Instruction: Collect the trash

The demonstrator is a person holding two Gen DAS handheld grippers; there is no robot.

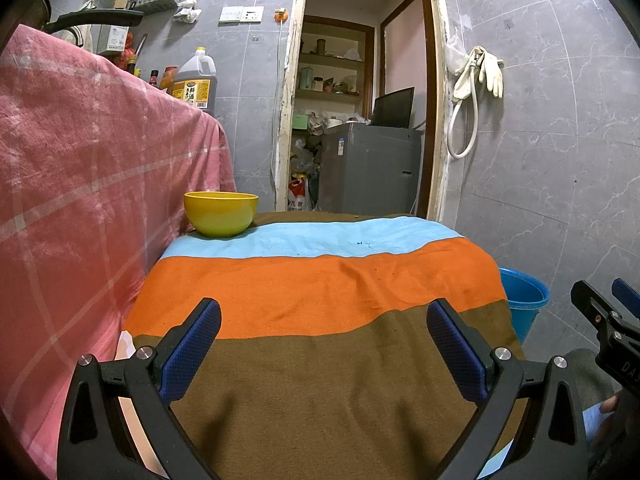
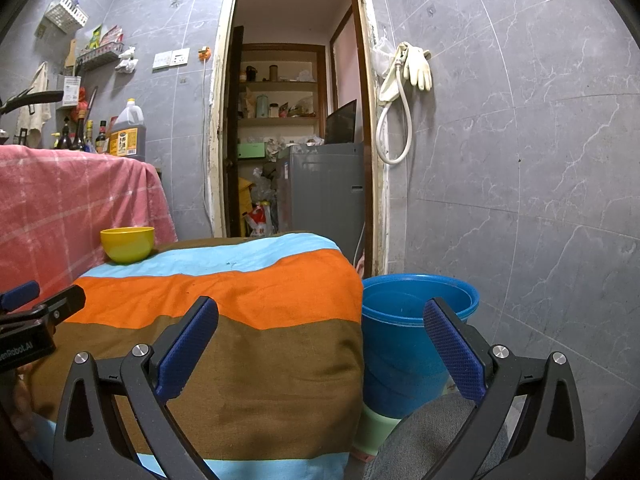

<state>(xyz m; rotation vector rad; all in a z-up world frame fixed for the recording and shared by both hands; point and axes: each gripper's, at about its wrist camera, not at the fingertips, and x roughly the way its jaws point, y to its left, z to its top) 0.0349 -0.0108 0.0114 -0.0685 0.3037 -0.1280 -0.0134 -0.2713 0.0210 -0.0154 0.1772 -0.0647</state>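
A low table under a striped cloth point(image 1: 320, 280) point(image 2: 224, 300) of blue, orange and brown fills both views. A yellow bowl point(image 1: 221, 213) point(image 2: 127, 243) stands on its far left corner. A blue bucket point(image 2: 404, 340) point(image 1: 522, 300) sits on the floor at the table's right side. My left gripper point(image 1: 324, 320) hovers open over the brown stripe with nothing between its fingers. My right gripper point(image 2: 320, 320) is open too, above the table's right edge and the bucket rim; it also shows at the right of the left wrist view. No loose trash shows on the cloth.
A pink checked cloth point(image 1: 80, 180) covers a taller counter at the left, with bottles and an oil jug point(image 1: 196, 80) behind. An open doorway point(image 2: 296, 120) ahead shows shelves and a grey appliance. Rubber gloves and a hose point(image 2: 412, 72) hang on the tiled wall. A person's grey-clad knee point(image 2: 436, 440) is low right.
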